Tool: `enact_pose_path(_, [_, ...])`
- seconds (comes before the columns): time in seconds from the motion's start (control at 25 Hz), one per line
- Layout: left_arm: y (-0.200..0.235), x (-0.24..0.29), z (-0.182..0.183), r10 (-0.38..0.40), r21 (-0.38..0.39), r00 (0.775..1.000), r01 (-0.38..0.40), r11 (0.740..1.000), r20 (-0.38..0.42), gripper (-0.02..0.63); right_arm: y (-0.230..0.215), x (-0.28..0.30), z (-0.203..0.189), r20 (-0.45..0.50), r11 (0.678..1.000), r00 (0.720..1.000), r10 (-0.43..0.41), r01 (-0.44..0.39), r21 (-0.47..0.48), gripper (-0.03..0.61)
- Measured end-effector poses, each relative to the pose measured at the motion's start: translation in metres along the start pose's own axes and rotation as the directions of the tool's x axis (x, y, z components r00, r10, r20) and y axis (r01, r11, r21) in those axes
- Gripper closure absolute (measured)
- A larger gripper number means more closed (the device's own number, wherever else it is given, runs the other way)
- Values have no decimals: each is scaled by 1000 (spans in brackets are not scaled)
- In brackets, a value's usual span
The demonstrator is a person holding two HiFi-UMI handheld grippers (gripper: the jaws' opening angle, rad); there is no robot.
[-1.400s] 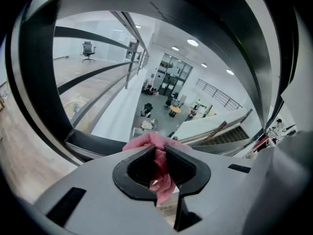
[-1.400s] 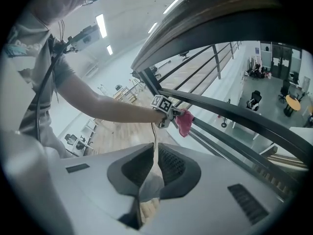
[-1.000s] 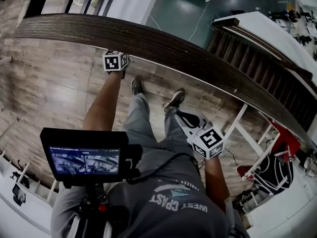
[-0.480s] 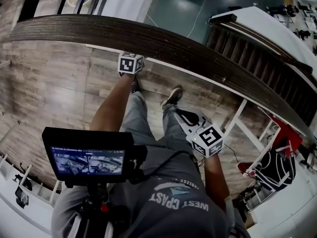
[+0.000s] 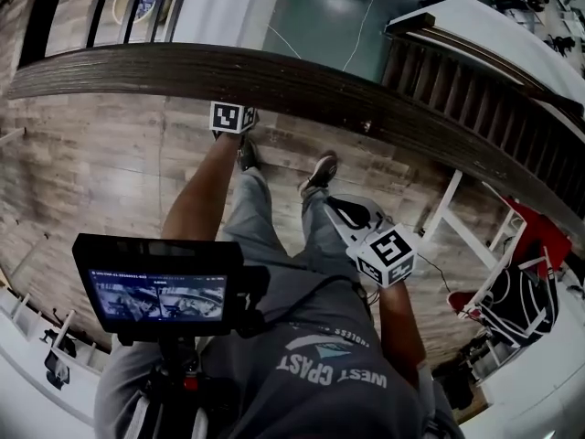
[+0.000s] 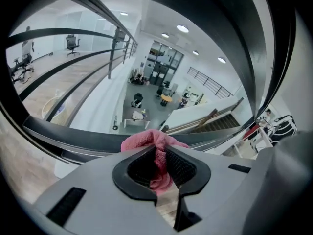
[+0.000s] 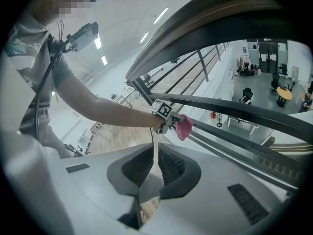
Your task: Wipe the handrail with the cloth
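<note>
The dark wooden handrail (image 5: 302, 85) curves across the top of the head view. My left gripper's marker cube (image 5: 231, 117) sits at its near edge, and its tips are hidden under the rail. In the left gripper view, the left gripper (image 6: 159, 150) is shut on a pink cloth (image 6: 152, 141) bunched at its tips. From the right gripper view, that cloth (image 7: 185, 126) lies by a black bar (image 7: 230, 109) under the handrail (image 7: 195, 13); touch cannot be told. My right gripper (image 7: 155, 153) hangs back by my waist, shut and empty, away from the rail (image 5: 340, 210).
A staircase with dark balusters (image 5: 475, 108) descends at the right. White frame legs and a red seat (image 5: 526, 245) stand by it. A monitor rig (image 5: 160, 291) hangs at my chest. My shoes (image 5: 320, 172) stand on the wood floor by the rail; a lower hall (image 5: 338, 16) lies beyond.
My left gripper slid to the right along the handrail with the cloth, then stayed about still. The right gripper kept roughly in place.
</note>
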State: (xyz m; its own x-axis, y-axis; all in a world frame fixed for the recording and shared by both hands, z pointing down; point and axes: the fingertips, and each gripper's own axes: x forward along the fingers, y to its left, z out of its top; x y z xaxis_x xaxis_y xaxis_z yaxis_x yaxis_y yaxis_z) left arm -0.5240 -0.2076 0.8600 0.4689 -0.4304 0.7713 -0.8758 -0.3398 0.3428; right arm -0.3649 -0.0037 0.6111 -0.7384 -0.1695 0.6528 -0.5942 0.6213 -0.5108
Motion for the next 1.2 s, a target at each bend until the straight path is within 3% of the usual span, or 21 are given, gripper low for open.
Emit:
enact_pose_path(0.24, [-34,13,2,-25,-4,1000,25,1000,-6,552,-5,-9,-1,12,1000,1000,-3,2,11,558])
enact_pose_path(0.48, [-103,45,-1,-14,12,1000,15,1000,-18,552,-42,-63,-43,36,1000,999,0,0,19,558])
enact_pose_path(0.72, [-127,53,0,27,-2,1000,-27,1000,-16,552,-67,-97,-59,31,1000,1000,-4,3,7,558])
enact_pose_path(1.0, [-154,65,-5,15,-11,999,-15,1000,-33,552,-87,-127,-61,30,1000,999,-19,19,-2,558])
enact_pose_path(1.2, [-171,73,-5,13,0,999,-13,1000,-34,552,-55,-94,-31,13,1000,1000,-8,9,-15,558])
